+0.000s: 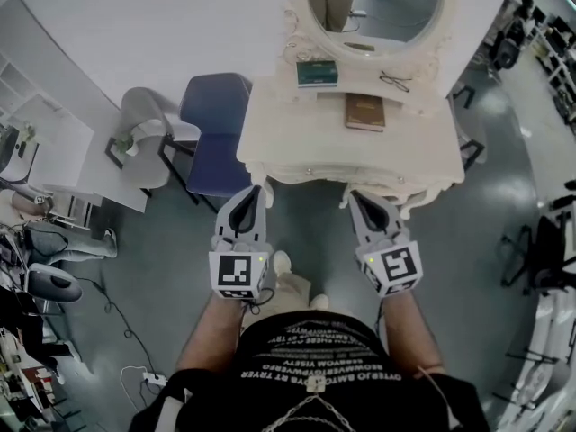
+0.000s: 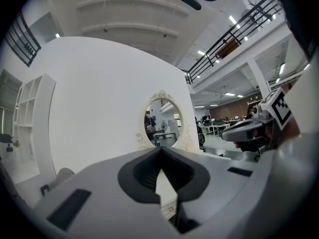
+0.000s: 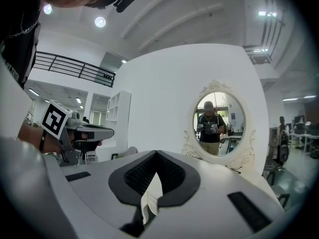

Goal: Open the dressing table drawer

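— Where is the drawer [image 1: 310, 172]?
— In the front face of the white dressing table [image 1: 288, 124], under the top. From the head view it sits flush with the front, so it is closed. A small knob shows on it.

— And the grippers?
— Both are held side by side just before that front edge and point at it nearly level. The left gripper [image 1: 256, 190] is at the table's left front corner and the right gripper [image 1: 353, 196] nearer the middle. Whether either tip touches the wood I cannot tell.

— Are the jaws apart?
— No. In the left gripper view the two tips meet with nothing between them, and only a sliver of the table front shows through the gap lower down. The right gripper view shows the same: tips together, nothing held.

— What lies on the table?
— A brown book [image 1: 364, 112], a green box [image 1: 317, 72] and a pair of glasses [image 1: 394, 82], all toward the back below the oval mirror [image 1: 373, 3]. A blue chair [image 1: 216, 133] stands just beside the table's left end
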Motion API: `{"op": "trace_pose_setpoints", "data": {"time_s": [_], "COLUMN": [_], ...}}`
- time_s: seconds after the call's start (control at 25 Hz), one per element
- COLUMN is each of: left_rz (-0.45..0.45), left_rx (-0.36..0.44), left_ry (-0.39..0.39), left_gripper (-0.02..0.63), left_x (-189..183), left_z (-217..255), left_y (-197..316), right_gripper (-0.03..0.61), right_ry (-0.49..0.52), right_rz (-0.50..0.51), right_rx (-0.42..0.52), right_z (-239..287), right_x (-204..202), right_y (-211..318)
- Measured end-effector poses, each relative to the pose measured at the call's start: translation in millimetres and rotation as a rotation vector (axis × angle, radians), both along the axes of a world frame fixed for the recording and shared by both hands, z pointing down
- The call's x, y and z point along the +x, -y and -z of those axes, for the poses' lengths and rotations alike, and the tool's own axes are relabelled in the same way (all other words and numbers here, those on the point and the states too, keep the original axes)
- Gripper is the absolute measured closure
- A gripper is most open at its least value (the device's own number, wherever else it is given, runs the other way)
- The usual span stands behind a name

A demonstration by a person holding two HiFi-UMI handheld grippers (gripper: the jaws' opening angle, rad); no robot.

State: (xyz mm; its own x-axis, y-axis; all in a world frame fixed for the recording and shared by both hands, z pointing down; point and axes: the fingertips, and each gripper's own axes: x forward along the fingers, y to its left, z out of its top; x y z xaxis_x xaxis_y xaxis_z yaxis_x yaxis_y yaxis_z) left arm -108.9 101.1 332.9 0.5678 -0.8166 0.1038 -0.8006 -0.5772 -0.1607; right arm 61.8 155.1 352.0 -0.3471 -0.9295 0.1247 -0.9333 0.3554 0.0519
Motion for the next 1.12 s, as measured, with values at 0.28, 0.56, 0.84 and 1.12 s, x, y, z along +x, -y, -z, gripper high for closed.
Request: {"op": "trace_pose_setpoints", "data": {"time_s": [0.28,0.56,0.84,1.12], "left_rz": [-0.036,-0.052,-0.067,-0.099], "left_rx": [-0.016,-0.028,-0.034,-0.051], "left_ry": [0.003,0.018,0.014,0.035], "left_gripper": [0.611,0.611,0.611,0.611], "left_x": [5,5,10,14], "left_z": [-3,-9,-9,-16], "left_y": [46,93,134,166], "right_gripper": [0.577,0.575,0.575,0.575], "right_ry": [0.008,0.004,0.003,-0.006], "right_rz": [-0.038,-0.045,-0.063,-0.089], "right_rx": [-0.013,-0.026,-0.051,-0.054], "right_z": [-2,-10,-12,-11], "right_x": [5,2,1,3], "right_y": [42,84,121,152]}}
